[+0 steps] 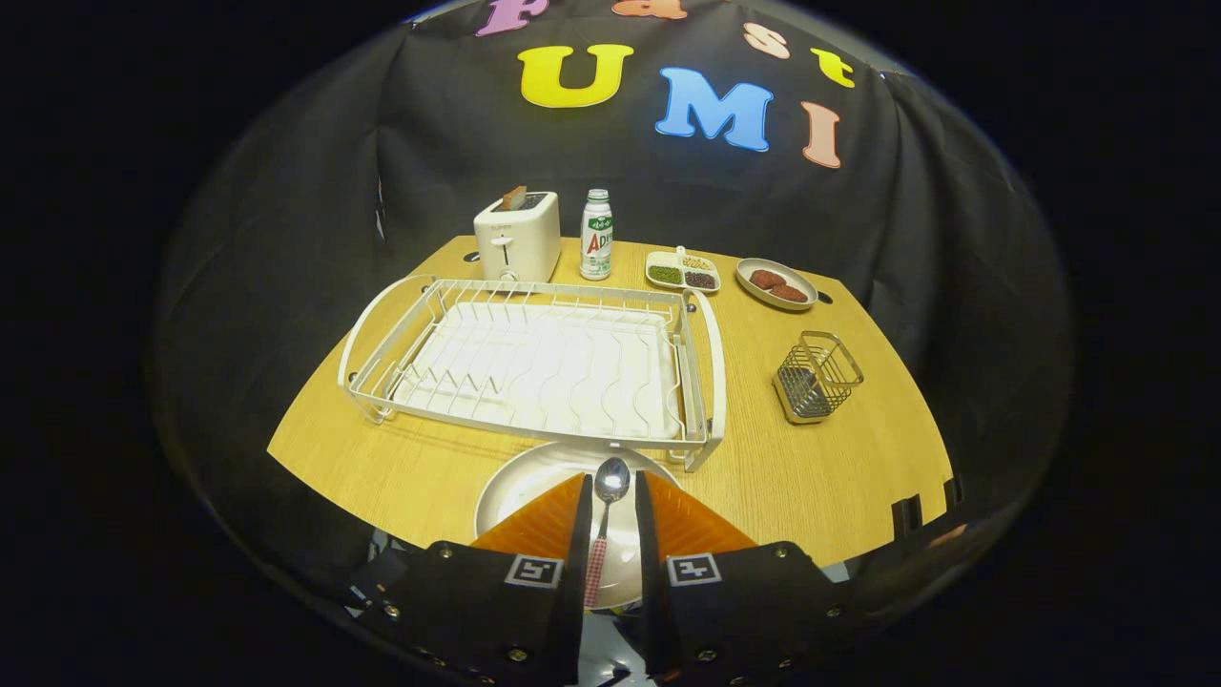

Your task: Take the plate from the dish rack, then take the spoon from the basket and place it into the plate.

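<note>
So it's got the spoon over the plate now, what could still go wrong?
The spoon sits between the jaws of the gripper, above the plate. Two risks, as I judge it:
1. The plate lies at the table's near edge; a push downward might tip or slide it off.
2. The rack stands just beyond the plate; a forward drift could knock the spoon's bowl against its frame.

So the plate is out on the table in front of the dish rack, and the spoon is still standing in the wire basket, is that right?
Not quite. The gripper view shows the spoon lying between the fingers of the hand-held gripper, over the plate, not in the wire basket. The plate is indeed on the table in front of the dish rack.
</note>
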Demonstrator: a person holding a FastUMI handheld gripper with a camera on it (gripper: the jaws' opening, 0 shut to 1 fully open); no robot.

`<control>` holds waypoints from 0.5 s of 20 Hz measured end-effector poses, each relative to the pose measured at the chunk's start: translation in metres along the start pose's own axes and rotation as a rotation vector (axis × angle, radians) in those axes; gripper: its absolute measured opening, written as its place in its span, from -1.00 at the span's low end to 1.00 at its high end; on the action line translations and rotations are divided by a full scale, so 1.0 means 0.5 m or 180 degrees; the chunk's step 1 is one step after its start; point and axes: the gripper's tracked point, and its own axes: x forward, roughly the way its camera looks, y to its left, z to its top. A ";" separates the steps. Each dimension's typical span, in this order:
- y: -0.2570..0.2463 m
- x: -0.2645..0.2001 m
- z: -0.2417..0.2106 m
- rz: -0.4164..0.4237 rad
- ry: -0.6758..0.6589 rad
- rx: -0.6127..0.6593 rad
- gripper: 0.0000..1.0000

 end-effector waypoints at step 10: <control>-0.029 -0.006 0.025 -0.0058 -0.0083 0.0019 -0.49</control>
